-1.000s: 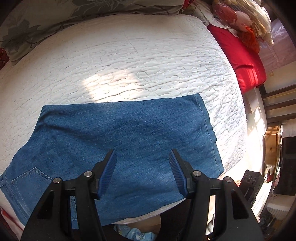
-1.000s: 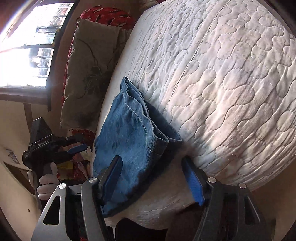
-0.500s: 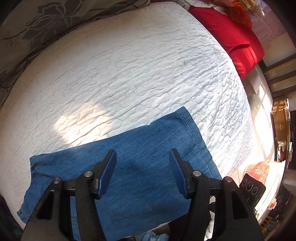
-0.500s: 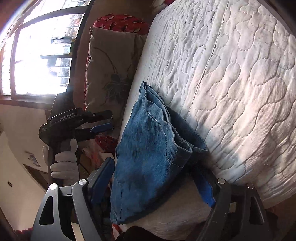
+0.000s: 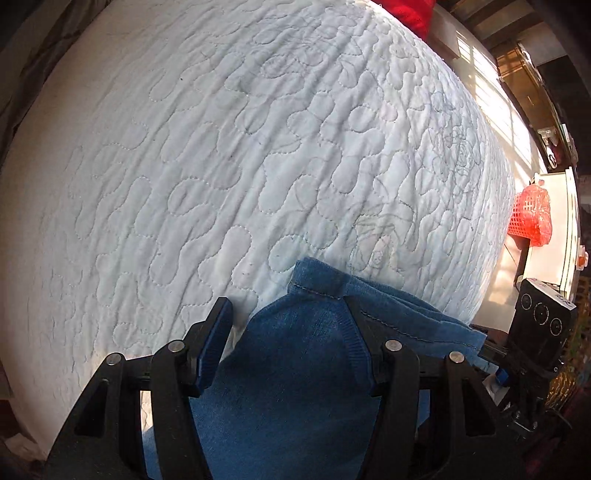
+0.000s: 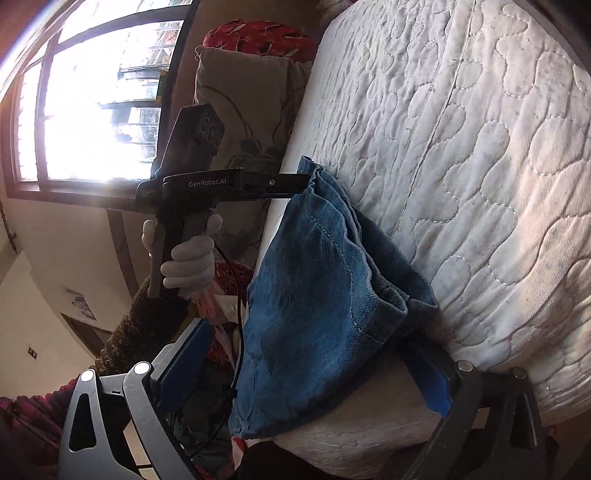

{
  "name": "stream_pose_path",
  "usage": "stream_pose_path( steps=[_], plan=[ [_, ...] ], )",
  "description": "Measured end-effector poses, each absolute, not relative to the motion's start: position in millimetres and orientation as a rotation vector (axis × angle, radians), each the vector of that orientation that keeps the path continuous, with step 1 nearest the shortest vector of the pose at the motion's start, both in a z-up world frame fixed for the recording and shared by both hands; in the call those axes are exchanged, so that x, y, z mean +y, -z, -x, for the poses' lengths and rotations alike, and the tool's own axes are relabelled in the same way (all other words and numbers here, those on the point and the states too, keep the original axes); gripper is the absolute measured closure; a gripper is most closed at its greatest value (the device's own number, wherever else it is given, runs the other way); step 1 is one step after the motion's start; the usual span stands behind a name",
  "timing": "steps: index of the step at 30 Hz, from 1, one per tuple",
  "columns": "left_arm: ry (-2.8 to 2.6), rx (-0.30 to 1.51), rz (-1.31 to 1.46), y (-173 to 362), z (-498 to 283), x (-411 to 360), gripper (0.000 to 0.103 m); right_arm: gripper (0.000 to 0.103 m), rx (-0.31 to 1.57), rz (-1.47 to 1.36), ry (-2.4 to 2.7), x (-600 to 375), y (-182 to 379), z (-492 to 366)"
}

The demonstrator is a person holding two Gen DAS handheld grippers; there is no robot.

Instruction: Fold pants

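Observation:
Blue denim pants [image 5: 295, 362] lie folded at the near edge of a white quilted bed [image 5: 240, 147]. In the left wrist view my left gripper [image 5: 288, 343] is open, its two blue-padded fingers spread around the bunched hem edge. In the right wrist view the pants [image 6: 314, 302] sit bunched at the bed's edge, and my right gripper [image 6: 314, 369] is open with its fingers either side of the near fold. The left gripper [image 6: 291, 184] also shows there, reaching the far end of the folded edge, held by a white-gloved hand.
A grey floral pillow [image 6: 236, 122] and a red patterned cushion [image 6: 258, 35] lie by a bright window [image 6: 92, 103]. A red basket [image 5: 530, 214] sits on a white cabinet [image 5: 557, 229] beyond the bed. A red blanket [image 5: 406, 11] lies at the far corner.
The left gripper dropped and moved right onto the hem end of the pants, which now bunches between its fingers. The right gripper pushed in closer around its fold.

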State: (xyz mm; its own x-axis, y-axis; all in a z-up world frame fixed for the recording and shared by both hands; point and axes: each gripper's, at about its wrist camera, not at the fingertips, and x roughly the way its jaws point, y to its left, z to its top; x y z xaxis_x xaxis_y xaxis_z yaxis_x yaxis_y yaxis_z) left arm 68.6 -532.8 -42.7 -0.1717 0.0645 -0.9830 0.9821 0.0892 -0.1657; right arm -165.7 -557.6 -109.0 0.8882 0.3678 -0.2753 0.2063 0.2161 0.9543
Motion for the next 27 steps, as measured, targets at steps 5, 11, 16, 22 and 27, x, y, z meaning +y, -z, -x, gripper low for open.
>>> stream_pose_path(
  steps=[5, 11, 16, 22, 27],
  plan=[
    [1.31, 1.409, -1.188, 46.0, -63.9, -542.0, 0.045, 0.002, 0.499, -1.369, -0.123, -557.3, 112.1, 170.3],
    [1.383, 1.358, -1.315, 47.9, -43.5, -534.1, 0.045, 0.0, 0.491, -1.377, -0.127, -557.4, 110.9, 165.9],
    [1.376, 1.325, -1.272, 44.5, -40.3, -533.4, 0.054, 0.0, 0.484, -1.401, -0.129, -561.5, 112.0, 163.7],
    [1.328, 1.247, -1.225, 41.5, -19.4, -523.6, 0.081, 0.016, 0.474, -1.485, -0.079, -566.5, 118.3, 169.3],
    [1.317, 1.273, -1.119, 35.0, -28.9, -506.4, 0.092, 0.086, 0.497, -1.619, -0.033, -573.2, 140.4, 181.2]
  ],
)
